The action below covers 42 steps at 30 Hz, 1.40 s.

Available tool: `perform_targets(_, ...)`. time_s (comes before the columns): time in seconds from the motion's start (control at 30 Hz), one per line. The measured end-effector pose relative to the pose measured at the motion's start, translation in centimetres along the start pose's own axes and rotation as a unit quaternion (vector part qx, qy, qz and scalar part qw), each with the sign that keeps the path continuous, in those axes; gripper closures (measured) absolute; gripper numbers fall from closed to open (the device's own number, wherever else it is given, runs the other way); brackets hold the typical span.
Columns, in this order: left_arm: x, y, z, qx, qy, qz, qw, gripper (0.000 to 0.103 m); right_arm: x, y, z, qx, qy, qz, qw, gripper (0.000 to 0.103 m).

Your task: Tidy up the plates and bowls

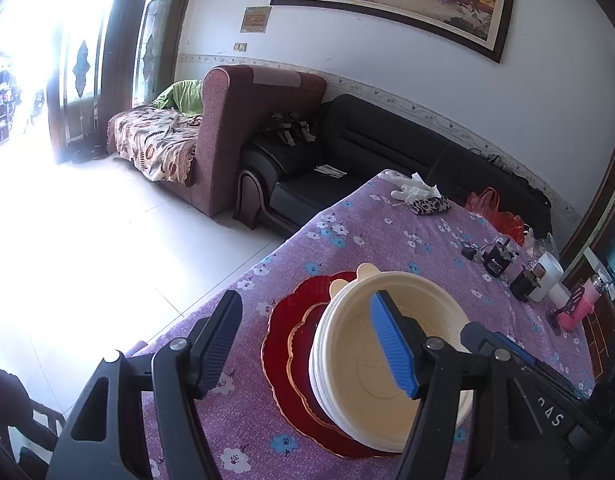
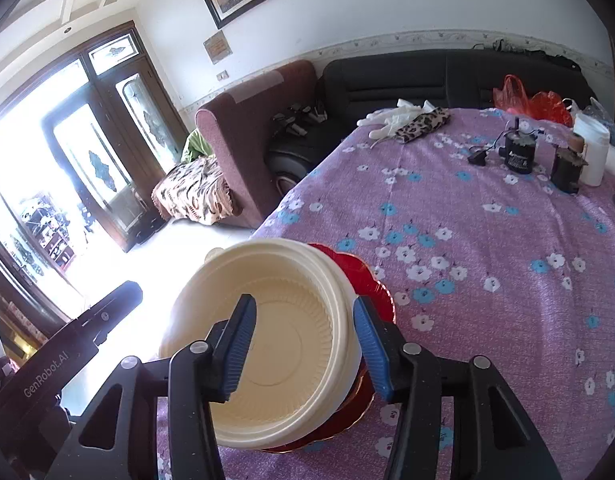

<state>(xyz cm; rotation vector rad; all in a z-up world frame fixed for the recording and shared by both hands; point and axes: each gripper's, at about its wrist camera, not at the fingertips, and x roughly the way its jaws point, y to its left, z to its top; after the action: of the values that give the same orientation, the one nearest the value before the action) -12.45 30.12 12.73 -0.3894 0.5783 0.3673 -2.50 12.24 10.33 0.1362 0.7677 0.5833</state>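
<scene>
The cream bowls (image 2: 267, 340) sit nested on the red plates (image 1: 291, 360), close to the bench (image 2: 487, 260) edge nearest the bright floor, so a snag from a withdrawing claw could tip the pile off that edge. The left claw (image 1: 307, 344) stands apart straddling the stack's near rim, the right claw (image 2: 303, 348) apart astride the bowl wall, neither pressing. I count two red plates; the bowls look like three or four, hard to tell.

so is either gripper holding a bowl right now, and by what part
Nothing is held. The left gripper stands open beside the cream bowls; the right gripper straddles the top bowl's rim with its fingers clear of it.
</scene>
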Motion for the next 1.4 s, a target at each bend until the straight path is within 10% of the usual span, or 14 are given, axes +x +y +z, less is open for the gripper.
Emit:
perform_targets(0.53, -5.2, -4.8, -1.8, 0.078, -0.105, 0.071, 0.9889, 0.004, -4.3, -1.9, -1.8, 0.013, -0.046, -0.013, 0.999, 0.031)
perform_targets(1.4, -4.2, -9.7, -5.5, 0.140, -0.066, 0.043, 0.9870, 0.003, -6.3, -5.0, -5.5, -0.010, -0.050, -0.050, 0.997, 0.024)
